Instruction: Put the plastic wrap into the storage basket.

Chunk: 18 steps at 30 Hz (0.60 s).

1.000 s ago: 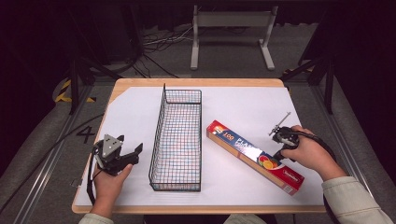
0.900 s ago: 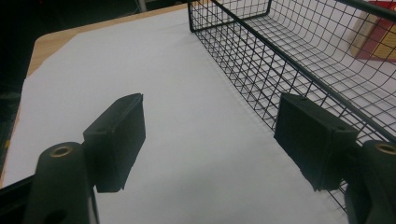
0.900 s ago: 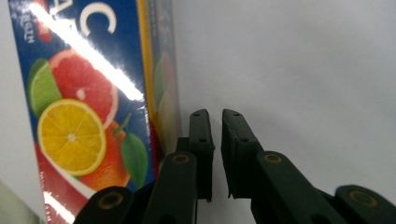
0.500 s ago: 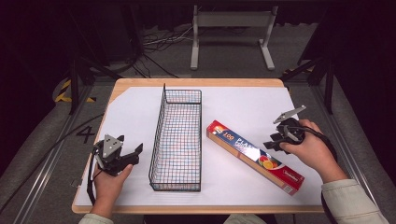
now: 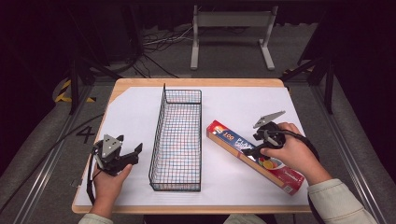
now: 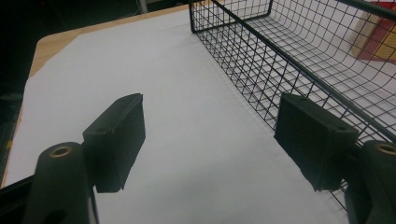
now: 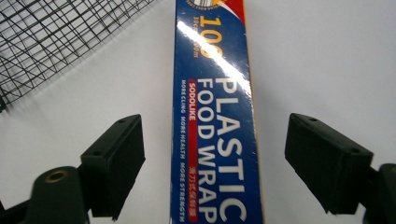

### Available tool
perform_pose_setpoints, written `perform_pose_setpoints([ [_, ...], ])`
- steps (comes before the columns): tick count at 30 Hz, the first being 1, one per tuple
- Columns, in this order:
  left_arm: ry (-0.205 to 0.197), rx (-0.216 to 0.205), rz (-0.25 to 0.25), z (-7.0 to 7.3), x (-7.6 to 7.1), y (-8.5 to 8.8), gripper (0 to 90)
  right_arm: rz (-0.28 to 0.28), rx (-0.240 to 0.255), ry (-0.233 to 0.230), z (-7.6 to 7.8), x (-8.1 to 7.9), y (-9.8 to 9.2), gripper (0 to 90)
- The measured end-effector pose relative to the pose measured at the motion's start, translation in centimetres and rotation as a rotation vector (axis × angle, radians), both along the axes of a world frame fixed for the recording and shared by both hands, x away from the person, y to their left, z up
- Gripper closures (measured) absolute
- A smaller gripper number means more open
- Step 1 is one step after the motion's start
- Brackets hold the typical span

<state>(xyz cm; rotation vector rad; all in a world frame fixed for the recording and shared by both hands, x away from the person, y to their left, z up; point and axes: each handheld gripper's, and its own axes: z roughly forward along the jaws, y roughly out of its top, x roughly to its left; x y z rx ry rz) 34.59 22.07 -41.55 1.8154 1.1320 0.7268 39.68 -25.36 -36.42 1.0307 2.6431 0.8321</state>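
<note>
A long red and blue plastic food wrap box (image 5: 227,136) lies slantwise on the white sheet (image 5: 135,116), to the right of a black wire basket (image 5: 177,140). My right gripper (image 5: 252,143) hovers over the box's middle. Its jaws have just been opening. In the right gripper view they stand wide on either side of the box (image 7: 215,116) without touching it, so the right gripper (image 7: 215,163) is open. My left gripper (image 5: 130,143) rests near the front left of the sheet, left of the basket. That left gripper (image 6: 210,135) is open, with bare sheet between its pads, and the basket (image 6: 289,60) stands just to its right.
The wooden table (image 5: 187,83) shows as a rim around the sheet. A corner of the basket (image 7: 56,37) appears at the upper left of the right gripper view. On the dark floor behind the table are a grey metal stand (image 5: 231,28) and cables.
The right gripper's jaws went from nearly shut to wide apart. That hand rose a little and drew back along the box. The left hand and gripper kept still.
</note>
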Motion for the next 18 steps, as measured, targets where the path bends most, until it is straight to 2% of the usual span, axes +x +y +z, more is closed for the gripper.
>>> perform_pose_setpoints([
  [6, 0.000, -0.005, 0.000, 0.0, 0.0, 0.0, 24.8, 0.006, -0.029, 0.015, -0.9, 0.3, 0.3, 18.3],
  [9, 0.000, -0.005, 0.000, 0.0, 0.0, 0.1, 24.9, 0.000, -0.044, 0.038, -1.6, 0.4, 0.3, 19.0],
  [13, -0.002, -0.010, 0.000, 0.0, 0.0, 0.1, 24.8, 0.009, -0.058, 0.041, -2.2, 0.5, 0.3, 18.7],
  [18, 0.000, -0.012, 0.000, 0.0, 0.0, 0.2, 24.8, 0.025, -0.125, 0.061, -3.5, 0.7, 0.5, 18.9],
])
